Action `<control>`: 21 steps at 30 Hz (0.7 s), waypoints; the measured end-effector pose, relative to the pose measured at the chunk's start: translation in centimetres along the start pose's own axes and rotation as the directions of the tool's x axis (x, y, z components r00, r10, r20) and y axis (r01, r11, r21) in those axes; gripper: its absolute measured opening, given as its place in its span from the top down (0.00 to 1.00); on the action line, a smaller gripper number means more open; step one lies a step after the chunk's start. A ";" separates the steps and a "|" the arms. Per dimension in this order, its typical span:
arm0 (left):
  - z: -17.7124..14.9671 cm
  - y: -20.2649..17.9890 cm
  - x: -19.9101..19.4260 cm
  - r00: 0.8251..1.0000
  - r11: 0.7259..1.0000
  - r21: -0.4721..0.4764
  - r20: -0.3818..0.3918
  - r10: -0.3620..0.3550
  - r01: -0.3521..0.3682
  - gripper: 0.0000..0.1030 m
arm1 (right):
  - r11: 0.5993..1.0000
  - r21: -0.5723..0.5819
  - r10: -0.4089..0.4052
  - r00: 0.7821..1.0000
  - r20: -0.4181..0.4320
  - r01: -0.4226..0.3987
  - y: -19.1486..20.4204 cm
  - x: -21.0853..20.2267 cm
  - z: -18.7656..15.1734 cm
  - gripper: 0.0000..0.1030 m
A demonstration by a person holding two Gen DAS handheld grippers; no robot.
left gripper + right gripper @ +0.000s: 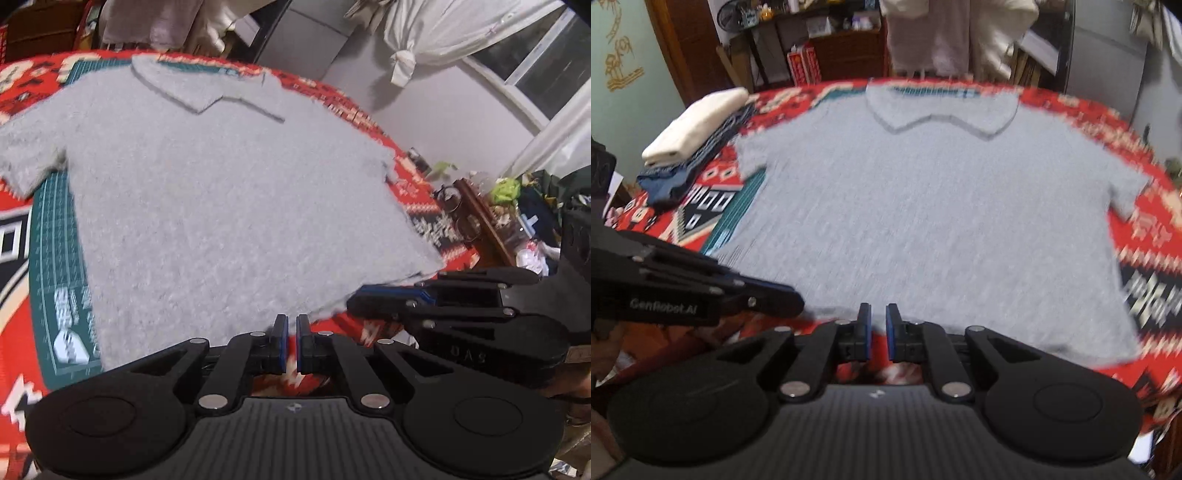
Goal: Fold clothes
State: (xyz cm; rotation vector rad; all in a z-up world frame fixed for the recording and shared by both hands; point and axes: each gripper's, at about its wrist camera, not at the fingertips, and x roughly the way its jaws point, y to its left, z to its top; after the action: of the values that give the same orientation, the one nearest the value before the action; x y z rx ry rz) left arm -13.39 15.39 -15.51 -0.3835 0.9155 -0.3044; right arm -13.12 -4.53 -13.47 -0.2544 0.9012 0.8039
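A grey short-sleeved polo shirt (229, 206) (934, 221) lies spread flat on the table, collar at the far end and hem toward me. My left gripper (291, 323) hovers just before the hem near its middle, pads almost together with only a thin slit and nothing held. My right gripper (878, 315) sits at the hem too, equally narrow and empty. Each gripper shows in the other's view: the right gripper (356, 301) at the hem's right part, the left gripper (796, 301) at the hem's left corner. Both views are motion-blurred.
A red patterned cloth (1145, 258) covers the table, with a green cutting mat (51, 236) under the shirt. A folded stack of cream and blue clothes (690, 129) sits at the far left corner. Cluttered shelves (498, 206) stand beyond the table's right edge.
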 end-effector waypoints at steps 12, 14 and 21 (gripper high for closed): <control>0.4 -0.9 2.9 1.000 0.999 0.050 -0.030 -0.007 0.009 0.98 | 0.996 -0.020 -0.082 0.997 0.000 0.082 -0.2 1.9 -0.7 0.91; 0.3 -0.7 2.9 0.999 0.999 0.038 -0.044 -0.004 0.005 0.98 | 0.996 -0.030 -0.087 0.996 -0.002 0.087 -0.1 1.4 -1.3 0.91; -0.3 -1.0 2.1 0.999 0.999 0.028 -0.049 -0.016 0.018 0.98 | 0.998 0.039 -0.049 0.999 -0.009 0.049 -1.0 0.4 -2.2 0.92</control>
State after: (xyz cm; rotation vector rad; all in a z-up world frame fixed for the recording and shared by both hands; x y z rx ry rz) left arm -12.56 13.57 -16.69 -0.3587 0.9547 -0.3433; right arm -13.56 -6.15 -15.22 -0.2445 0.9137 0.7395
